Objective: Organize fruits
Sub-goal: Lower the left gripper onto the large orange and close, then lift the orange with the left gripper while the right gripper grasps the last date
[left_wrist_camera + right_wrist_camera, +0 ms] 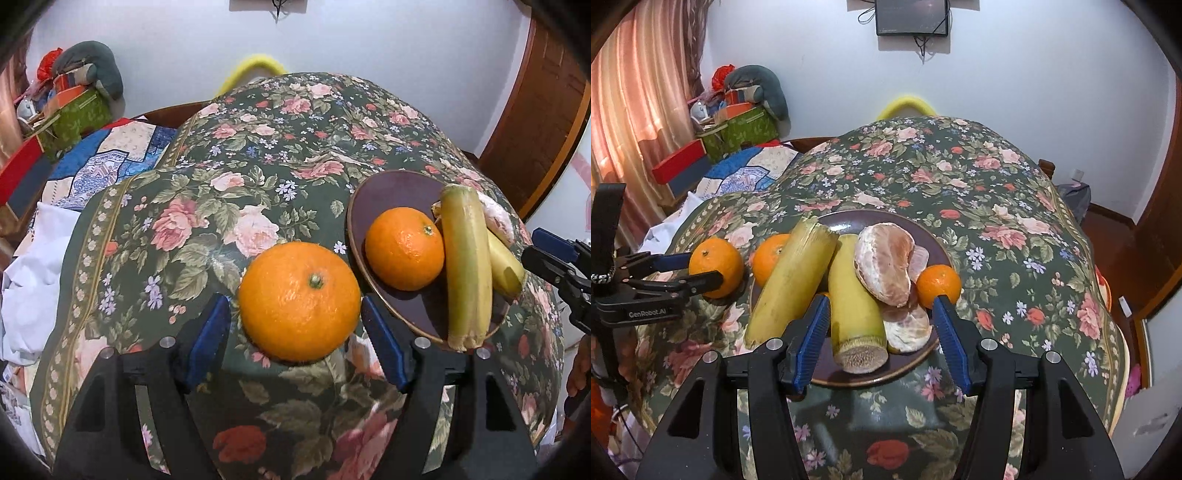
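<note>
the left gripper [295,328] brackets a loose orange [299,301] on the floral tablecloth [207,206], pads spread, whether touching it is unclear. the right gripper [881,332] hangs open over the brown plate [849,373]. at 1 o'clock there, a peeled citrus [884,267].

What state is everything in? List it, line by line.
Left gripper: open, fingers flanking loose orange.
Right gripper: open, empty, above plate's near rim.
Loose orange: unpeeled, on cloth, off plate.
Plate: holding fruit.
Plate oranges: unpeeled, on plate.
Stalks: cut, lying on plate.
Citrus: peeled, on plate.
</note>
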A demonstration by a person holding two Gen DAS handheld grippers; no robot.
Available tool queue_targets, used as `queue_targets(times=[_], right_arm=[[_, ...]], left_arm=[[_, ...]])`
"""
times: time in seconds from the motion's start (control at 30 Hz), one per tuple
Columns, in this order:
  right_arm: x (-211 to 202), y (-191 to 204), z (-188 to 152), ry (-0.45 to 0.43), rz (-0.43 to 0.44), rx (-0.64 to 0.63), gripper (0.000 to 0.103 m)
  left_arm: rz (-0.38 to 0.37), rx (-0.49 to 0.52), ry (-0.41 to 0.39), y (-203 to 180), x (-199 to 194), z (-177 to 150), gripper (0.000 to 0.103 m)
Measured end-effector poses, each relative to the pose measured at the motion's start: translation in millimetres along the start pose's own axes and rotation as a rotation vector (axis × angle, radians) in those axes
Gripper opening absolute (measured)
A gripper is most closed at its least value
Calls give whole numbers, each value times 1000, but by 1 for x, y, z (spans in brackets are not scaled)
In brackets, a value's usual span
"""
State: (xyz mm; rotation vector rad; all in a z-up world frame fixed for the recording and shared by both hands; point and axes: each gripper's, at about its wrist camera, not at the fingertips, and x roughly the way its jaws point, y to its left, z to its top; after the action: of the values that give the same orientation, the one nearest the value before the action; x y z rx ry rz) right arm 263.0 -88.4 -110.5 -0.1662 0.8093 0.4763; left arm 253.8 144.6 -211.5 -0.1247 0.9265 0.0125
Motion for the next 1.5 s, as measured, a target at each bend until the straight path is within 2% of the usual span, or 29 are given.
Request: queue_targets(times=[0.13,0.43,0.57,0.73,1.13,1.27,1.4,1.5], right_arm=[[5,0,-1,8,10,-2,54],[5,2,-5,18,20,-1,54],[-1,6,-7,13,27,2,54],[-10,15,-11,14,35,-10,54],[-11,42,-37,61,79,-49,54],[-4,43,-43,92,104,-32,53],[4,45,-49,122,121,-24,44],[10,47,-50,131,120,-28,41]], left_arm=[[-23,-20,15,1,9,0,74],[-8,-20,18,-5,7,-3,69],[-20,-12,15,-12,-8,-12,68],[-21,7,-29,-24,-40,-21,68],[-73,11,-87,-55,-102,-54,68],[-65,10,-89,-63,-102,-62,68],[-54,-1,-76,-67,-92,-68,68],[-63,-24,-54,-64,-82,-71,68]])
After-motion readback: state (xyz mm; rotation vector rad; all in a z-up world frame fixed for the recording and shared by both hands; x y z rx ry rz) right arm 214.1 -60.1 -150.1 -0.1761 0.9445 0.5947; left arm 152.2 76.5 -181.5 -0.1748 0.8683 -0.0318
